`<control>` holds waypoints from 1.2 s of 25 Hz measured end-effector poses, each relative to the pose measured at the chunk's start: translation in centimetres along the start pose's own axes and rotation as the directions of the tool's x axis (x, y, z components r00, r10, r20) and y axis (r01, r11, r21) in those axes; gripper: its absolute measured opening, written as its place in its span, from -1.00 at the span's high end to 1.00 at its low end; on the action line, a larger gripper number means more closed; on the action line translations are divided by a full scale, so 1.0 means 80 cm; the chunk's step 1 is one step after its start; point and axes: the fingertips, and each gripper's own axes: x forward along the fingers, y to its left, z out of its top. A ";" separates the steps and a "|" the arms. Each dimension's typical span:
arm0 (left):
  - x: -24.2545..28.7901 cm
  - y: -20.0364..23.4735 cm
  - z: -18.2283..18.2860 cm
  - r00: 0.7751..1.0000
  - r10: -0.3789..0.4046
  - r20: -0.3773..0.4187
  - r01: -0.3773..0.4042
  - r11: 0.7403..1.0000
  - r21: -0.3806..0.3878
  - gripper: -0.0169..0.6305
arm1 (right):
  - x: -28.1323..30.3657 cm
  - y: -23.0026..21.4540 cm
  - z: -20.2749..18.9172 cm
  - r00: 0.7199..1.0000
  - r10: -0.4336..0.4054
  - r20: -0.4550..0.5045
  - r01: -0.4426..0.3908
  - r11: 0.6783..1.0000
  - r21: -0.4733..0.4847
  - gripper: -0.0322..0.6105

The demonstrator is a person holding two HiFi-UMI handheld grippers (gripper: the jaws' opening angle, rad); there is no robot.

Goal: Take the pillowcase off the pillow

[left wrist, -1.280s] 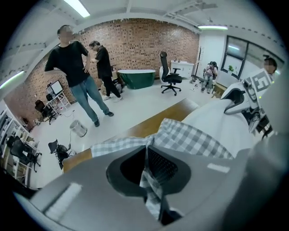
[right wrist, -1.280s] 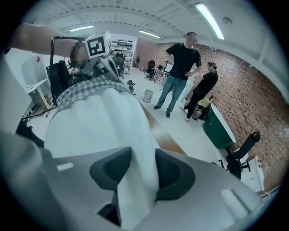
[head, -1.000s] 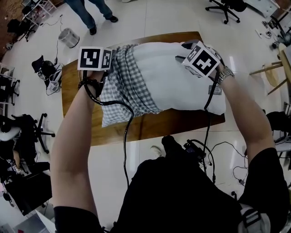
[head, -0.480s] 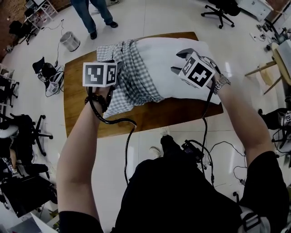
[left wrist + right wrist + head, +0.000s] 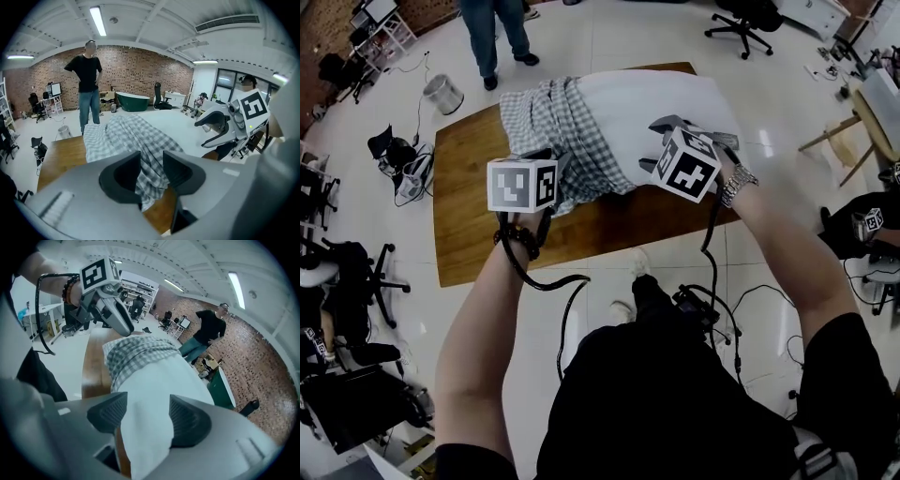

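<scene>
Currently the pillowcase (image 5: 558,141) is half off the pillow (image 5: 661,98) on the table (image 5: 469,230). Left hand-held gripper (image 5: 151,161) and right hand-held gripper (image 5: 147,411) have just been opening: left empty, pillow loose between right's jaws. Likely next: regrip, pull apart.

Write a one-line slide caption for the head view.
Checked pillowcase bunched over the left end of a white pillow, the rest bare, on a wooden table.
</scene>
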 end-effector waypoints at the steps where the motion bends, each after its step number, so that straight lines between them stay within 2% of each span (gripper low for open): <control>1: 0.001 -0.005 -0.007 1.000 -0.003 0.000 0.003 1.000 -0.006 0.46 | 0.004 0.004 -0.002 1.000 -0.007 -0.006 0.007 1.000 -0.016 0.02; 6: 0.030 -0.023 -0.037 0.999 -0.023 -0.025 0.022 0.998 -0.053 0.39 | 0.037 -0.001 -0.009 0.997 -0.073 -0.034 0.068 0.990 -0.126 -0.06; 11: 0.064 -0.046 -0.067 0.995 -0.084 -0.062 0.071 0.979 -0.192 0.23 | 0.070 -0.002 -0.026 0.987 -0.148 -0.066 0.127 0.960 -0.251 -0.06; 14: 0.095 -0.041 -0.065 0.993 -0.108 -0.042 0.092 0.957 -0.275 0.05 | 0.092 -0.022 -0.022 0.975 -0.211 -0.074 0.175 0.926 -0.335 -0.07; 18: 0.146 -0.038 -0.065 0.990 -0.130 -0.047 0.109 0.942 -0.317 -0.02 | 0.121 -0.040 -0.026 0.971 -0.233 -0.062 0.192 0.904 -0.383 -0.08; 21: 0.179 -0.020 -0.061 0.991 -0.116 -0.068 0.087 0.937 -0.339 -0.01 | 0.138 -0.060 -0.025 0.968 -0.246 -0.054 0.201 0.885 -0.419 -0.10; 23: 0.191 -0.007 -0.063 0.992 -0.089 -0.086 0.054 0.936 -0.349 0.08 | 0.144 -0.067 -0.028 0.962 -0.267 -0.054 0.215 0.865 -0.454 -0.10; 25: 0.198 0.000 -0.067 0.993 -0.065 -0.100 0.025 0.936 -0.352 0.42 | 0.146 -0.074 -0.038 0.952 -0.301 -0.050 0.239 0.839 -0.489 -0.07; 26: 0.200 0.002 -0.070 0.993 -0.059 -0.106 0.017 0.935 -0.353 0.67 | 0.147 -0.076 -0.045 0.948 -0.314 -0.046 0.250 0.829 -0.500 0.04; 27: 0.201 0.003 -0.074 0.992 -0.055 -0.113 0.011 0.934 -0.357 0.88 | 0.148 -0.078 -0.051 0.946 -0.322 -0.041 0.259 0.824 -0.503 0.23; 29: 0.198 0.010 -0.085 0.992 -0.039 -0.123 -0.010 0.927 -0.374 0.89 | 0.146 -0.082 -0.062 0.944 -0.330 -0.023 0.277 0.827 -0.489 0.63; 30: 0.194 0.016 -0.091 0.992 -0.025 -0.124 -0.025 0.922 -0.386 0.90 | 0.143 -0.085 -0.066 0.942 -0.334 -0.015 0.287 0.829 -0.480 0.74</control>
